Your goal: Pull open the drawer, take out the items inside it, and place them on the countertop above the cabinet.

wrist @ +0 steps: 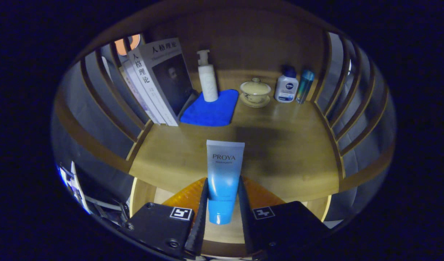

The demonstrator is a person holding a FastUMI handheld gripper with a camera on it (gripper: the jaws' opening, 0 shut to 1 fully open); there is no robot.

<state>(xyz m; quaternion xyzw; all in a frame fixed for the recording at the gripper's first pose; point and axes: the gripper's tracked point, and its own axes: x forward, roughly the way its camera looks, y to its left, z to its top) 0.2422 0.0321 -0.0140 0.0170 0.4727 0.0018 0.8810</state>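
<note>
Tongs point(223, 203) closed on blue tube point(224, 177), both fingers pressing it.

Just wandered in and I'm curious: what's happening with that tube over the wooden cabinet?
A hand-held tool has its two fingers closed on a blue and white tube, cap end down, held above the open drawer. Something orange lies in the drawer behind it. Just beyond is the wooden countertop, where the tube is meant to go. At its back stand books, a pump bottle on a blue cloth, a lidded cup and two small bottles.
</note>
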